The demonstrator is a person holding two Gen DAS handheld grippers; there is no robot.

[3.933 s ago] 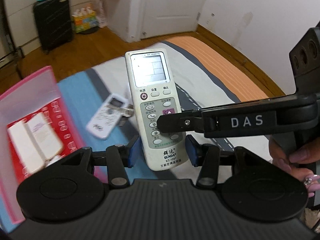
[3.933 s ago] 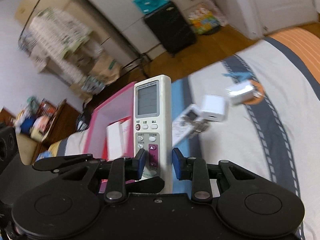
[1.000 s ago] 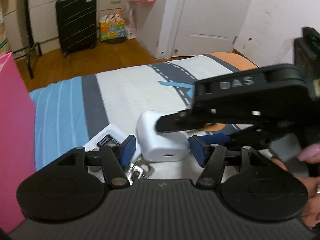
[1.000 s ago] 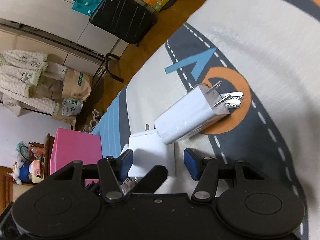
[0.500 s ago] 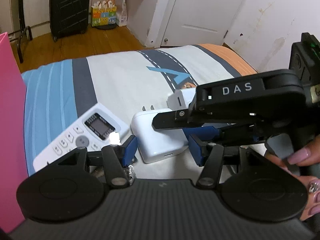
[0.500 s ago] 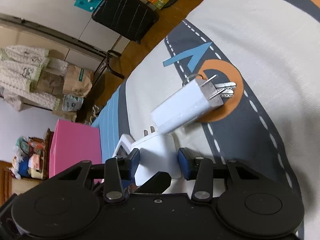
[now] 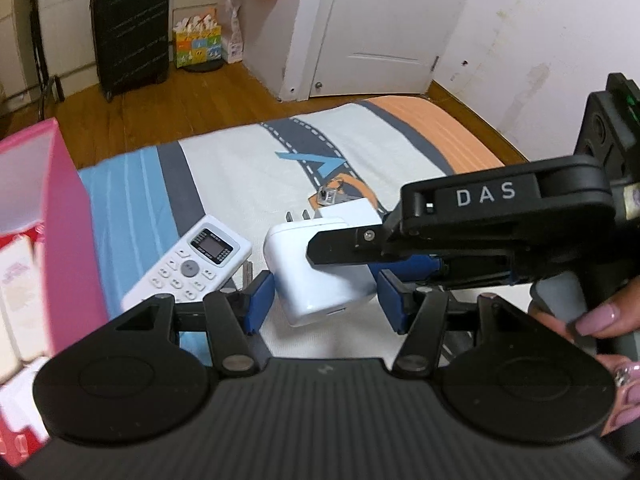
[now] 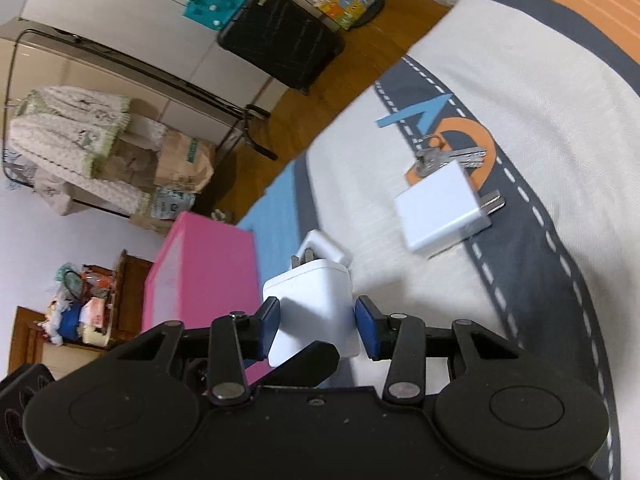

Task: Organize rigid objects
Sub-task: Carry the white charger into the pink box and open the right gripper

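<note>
A white plug-in charger (image 7: 320, 276) hangs a little above the striped bedspread (image 7: 240, 168). My left gripper (image 7: 326, 300) has its blue pads against the charger's two sides. From the right, my right gripper reaches across on a black arm marked DAS (image 7: 480, 216). In the right wrist view my right gripper (image 8: 318, 328) is shut on the same charger (image 8: 312, 304), prongs pointing away. A small white remote (image 7: 188, 264) lies on the bed just left of it. A second white charger (image 8: 440, 212) rests on the bed beside a bunch of keys (image 8: 448, 156).
An open pink box (image 7: 40, 200) with white items inside stands at the left edge of the bed. A person's hand (image 7: 600, 320) holds the right gripper's handle. Beyond the bed are a wooden floor, a black suitcase (image 7: 128, 36) and a white door.
The large remote held earlier is out of view. Over the last second the right jaws narrowed onto the white charger, and both grippers rose with it off the bedspread.
</note>
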